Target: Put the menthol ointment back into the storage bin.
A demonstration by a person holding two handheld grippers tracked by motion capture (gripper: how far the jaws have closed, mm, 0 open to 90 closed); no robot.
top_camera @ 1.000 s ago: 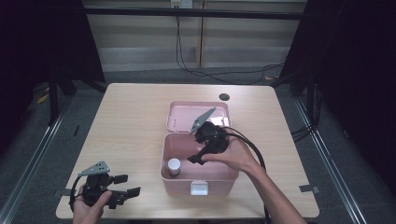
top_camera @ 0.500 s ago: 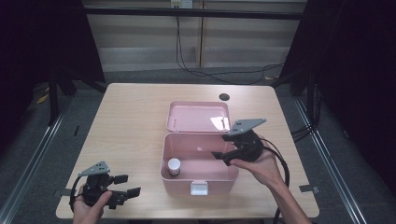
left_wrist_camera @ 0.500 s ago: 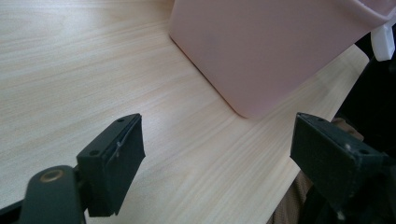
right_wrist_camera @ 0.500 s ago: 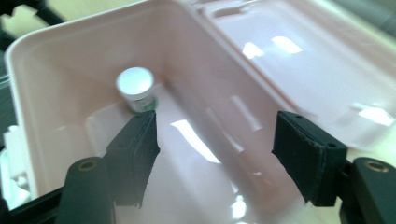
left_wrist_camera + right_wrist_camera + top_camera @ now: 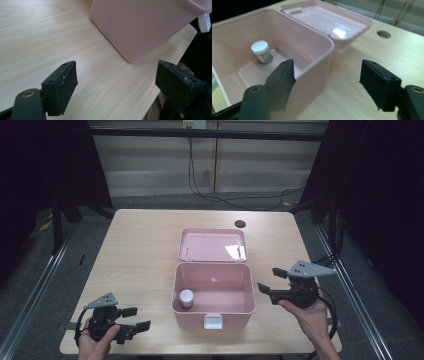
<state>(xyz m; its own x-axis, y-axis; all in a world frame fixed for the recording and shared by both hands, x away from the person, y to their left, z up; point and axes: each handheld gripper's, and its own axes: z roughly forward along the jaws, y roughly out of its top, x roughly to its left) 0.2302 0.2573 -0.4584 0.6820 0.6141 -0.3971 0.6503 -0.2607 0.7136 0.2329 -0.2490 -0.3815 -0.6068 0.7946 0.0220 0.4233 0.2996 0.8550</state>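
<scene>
Both grippers, left gripper (image 5: 131,320) and right gripper (image 5: 267,281), I hold spread, empty. The small jar (image 5: 262,52) stands inside the pink box (image 5: 247,285), beyond my right fingers; probably light, rigid, slippery, best pinched across its cap.

box (image 5: 214,290): table (image 5: 140,250) centre, lid (image 5: 213,245) behind
jar (image 5: 186,298): in box, front-left corner
grippers: left (image 5: 136,319) and right (image 5: 266,281) of box

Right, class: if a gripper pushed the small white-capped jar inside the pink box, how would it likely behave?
The jar stands upright and looks small, so it is probably light and might tip. Being round, it would likely roll once down. The pink box has a smooth floor, so it may slide first.
</scene>
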